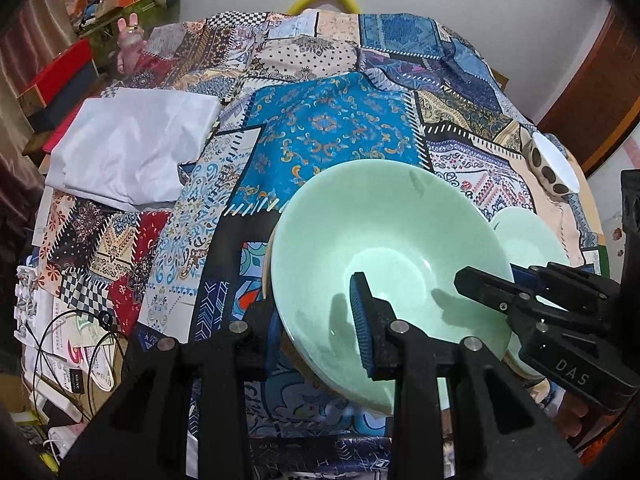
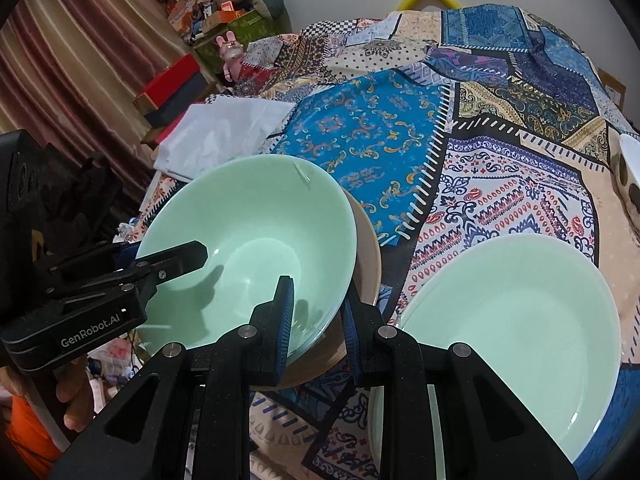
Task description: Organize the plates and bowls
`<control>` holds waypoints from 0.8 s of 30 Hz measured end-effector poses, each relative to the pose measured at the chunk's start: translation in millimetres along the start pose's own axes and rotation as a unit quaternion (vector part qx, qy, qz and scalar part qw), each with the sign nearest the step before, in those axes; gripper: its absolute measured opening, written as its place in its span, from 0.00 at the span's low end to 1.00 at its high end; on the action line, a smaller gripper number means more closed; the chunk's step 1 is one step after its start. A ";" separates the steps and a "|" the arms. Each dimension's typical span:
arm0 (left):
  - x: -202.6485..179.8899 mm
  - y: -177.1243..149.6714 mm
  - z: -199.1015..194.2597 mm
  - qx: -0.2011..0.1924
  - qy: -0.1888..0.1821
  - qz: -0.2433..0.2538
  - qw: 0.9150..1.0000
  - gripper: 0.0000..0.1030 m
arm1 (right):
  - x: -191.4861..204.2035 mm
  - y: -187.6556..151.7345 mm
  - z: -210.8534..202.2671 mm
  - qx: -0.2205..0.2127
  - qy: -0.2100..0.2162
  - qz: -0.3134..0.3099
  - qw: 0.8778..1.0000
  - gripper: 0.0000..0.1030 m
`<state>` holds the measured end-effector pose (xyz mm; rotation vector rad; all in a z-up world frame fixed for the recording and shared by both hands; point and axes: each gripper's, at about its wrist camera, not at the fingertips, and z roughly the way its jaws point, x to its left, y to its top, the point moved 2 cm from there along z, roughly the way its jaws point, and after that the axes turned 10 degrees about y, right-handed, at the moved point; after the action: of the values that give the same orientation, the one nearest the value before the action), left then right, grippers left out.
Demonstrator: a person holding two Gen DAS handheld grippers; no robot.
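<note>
Patchwork cloth (image 1: 332,132) covers the table in the left wrist view, with a folded white sheet (image 1: 132,148) at the left and a spotted bowl (image 1: 554,168) alone at the right edge. At lower centre the left gripper (image 1: 316,332) pinches the near rim of a big green bowl (image 1: 384,240), one pad inside and one outside. The right gripper (image 1: 486,286) comes in from the right and grips the opposite rim. The bowl appears to sit over a tan plate whose edge peeks out at its left.

In the right wrist view, the same cloth (image 2: 500,192) fills the frame. The right gripper (image 2: 318,332) clamps the green bowl (image 2: 248,232) at lower centre, fingers narrow on its wall, with the left gripper (image 2: 200,258) holding the far side. The tan plate (image 2: 366,248) lies just beneath. A green plate (image 2: 512,320) rests apart at the lower right.

By the look of it, stacking is partway: the green plate and the spotted bowl (image 2: 630,172) are not yet gathered.
</note>
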<state>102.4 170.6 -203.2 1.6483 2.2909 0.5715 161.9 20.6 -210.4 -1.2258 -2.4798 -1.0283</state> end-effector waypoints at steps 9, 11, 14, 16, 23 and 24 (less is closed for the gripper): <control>0.7 -3.4 13.6 0.016 -0.009 0.004 1.000 0.30 | -7.9 0.4 7.3 0.014 0.002 0.001 1.000 0.21; -0.4 -3.5 14.9 0.016 -0.010 0.006 1.000 0.29 | -9.3 0.1 5.6 0.013 0.005 0.004 1.000 0.21; -1.2 -3.8 16.2 0.016 -0.006 0.008 1.000 0.29 | -7.7 0.7 3.1 0.018 0.012 0.000 1.000 0.23; -1.5 -4.0 16.8 0.015 -0.001 0.010 1.000 0.29 | -5.1 0.6 2.8 0.022 0.006 -0.011 1.000 0.23; -3.7 -5.1 18.1 0.017 0.009 0.020 1.000 0.29 | -7.4 0.4 -4.3 0.014 -0.012 -0.023 1.000 0.23; -3.7 -5.1 17.3 0.015 0.009 0.019 1.000 0.29 | -9.0 0.7 -7.0 0.010 -0.010 -0.023 1.000 0.23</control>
<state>106.8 168.5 -221.0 1.7120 2.2954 0.5654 167.3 10.6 -208.9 -1.1847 -2.5389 -1.0040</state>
